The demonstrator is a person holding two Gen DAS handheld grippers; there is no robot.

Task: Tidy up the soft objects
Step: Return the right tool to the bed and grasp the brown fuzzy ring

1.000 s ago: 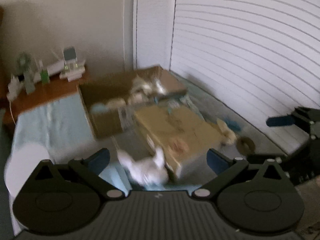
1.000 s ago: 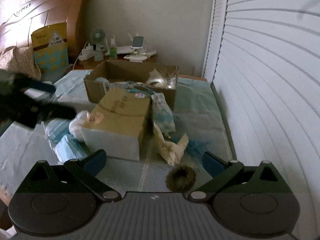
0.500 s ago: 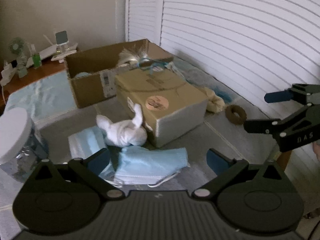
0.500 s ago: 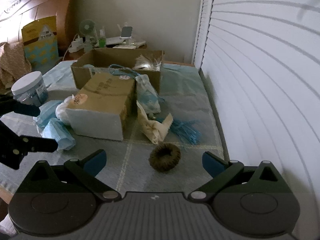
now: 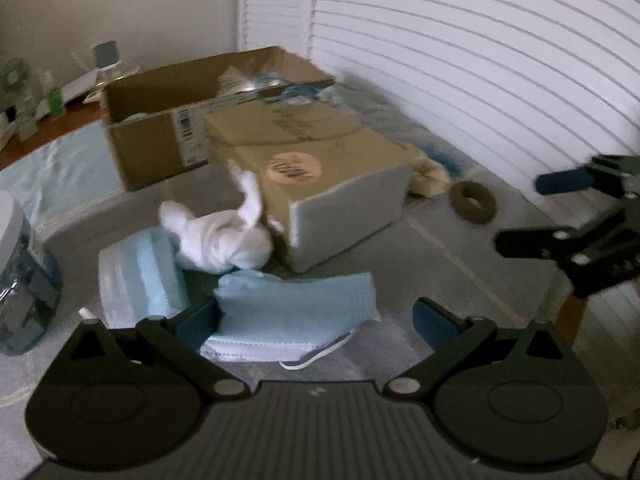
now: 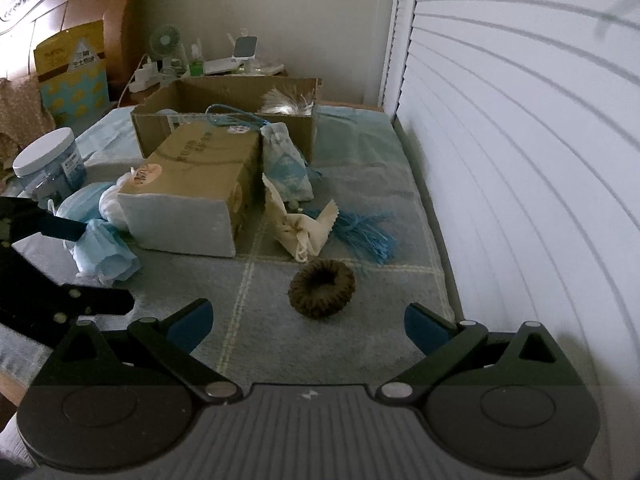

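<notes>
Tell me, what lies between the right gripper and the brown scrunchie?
Only bare grey blanket: in the right wrist view, the open right gripper faces the brown scrunchie directly.

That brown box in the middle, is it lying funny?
Yes. The closed brown box lies askew, its far end leaning on the open cardboard box behind. A white cloth bundle is wedged against its side, and a patterned pouch leans on the other.

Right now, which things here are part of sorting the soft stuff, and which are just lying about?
Job:
face masks
white cloth
brown scrunchie
blue tassel
cream cloth
patterned pouch
open box

Lying about:
closed box
jar
fan
yellow packet
</notes>
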